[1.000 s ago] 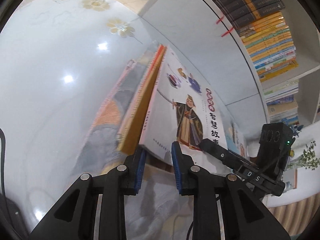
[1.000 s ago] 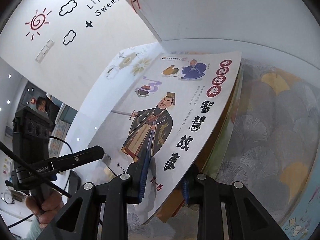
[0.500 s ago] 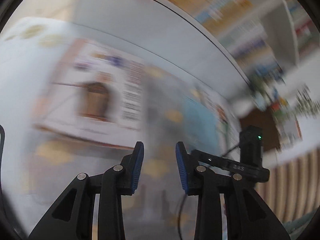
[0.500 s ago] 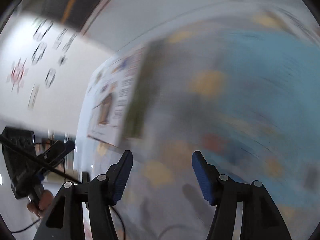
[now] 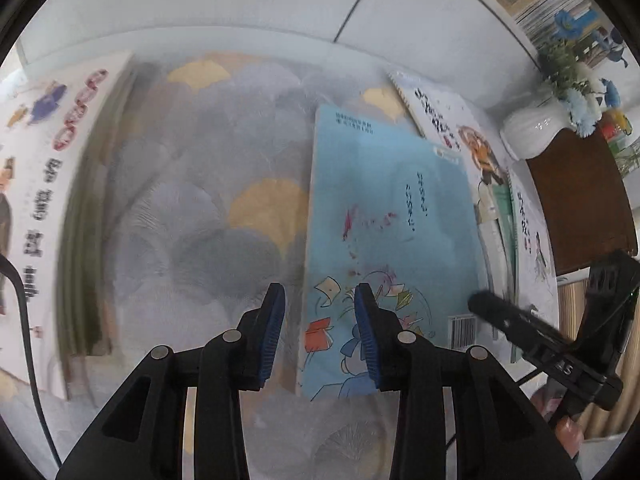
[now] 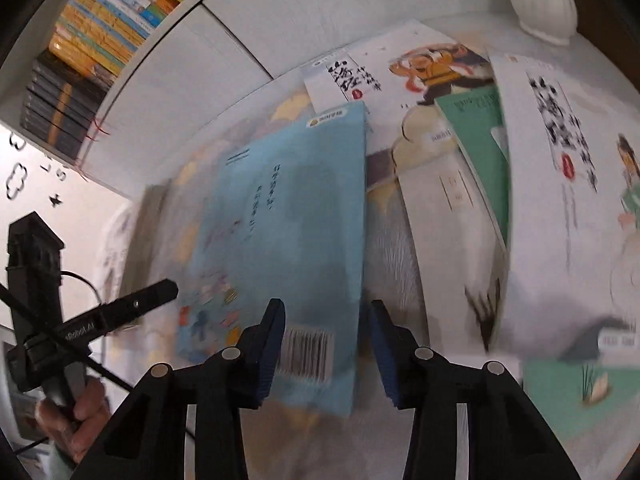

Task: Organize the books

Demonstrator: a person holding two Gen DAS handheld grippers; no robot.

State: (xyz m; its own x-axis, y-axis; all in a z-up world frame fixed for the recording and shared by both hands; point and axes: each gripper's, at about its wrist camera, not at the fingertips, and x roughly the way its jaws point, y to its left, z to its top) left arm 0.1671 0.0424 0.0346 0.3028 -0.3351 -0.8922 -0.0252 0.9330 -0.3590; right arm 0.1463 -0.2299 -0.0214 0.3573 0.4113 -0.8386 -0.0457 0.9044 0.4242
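Note:
A light blue book lies flat on the patterned tablecloth; it also shows in the right wrist view. My left gripper is open and empty, its fingertips over the book's near left edge. My right gripper is open and empty over the book's near right corner by the barcode. A stack of books topped by a white cover with a robed figure lies at the left. White and green books lie overlapped to the right of the blue book.
A white cabinet front runs along the back, with shelves of books above. A white vase with flowers and a dark wooden surface stand at the right.
Both grippers let go of the white robed-figure book, now flat on the left stack, opened, and swung right to the blue book.

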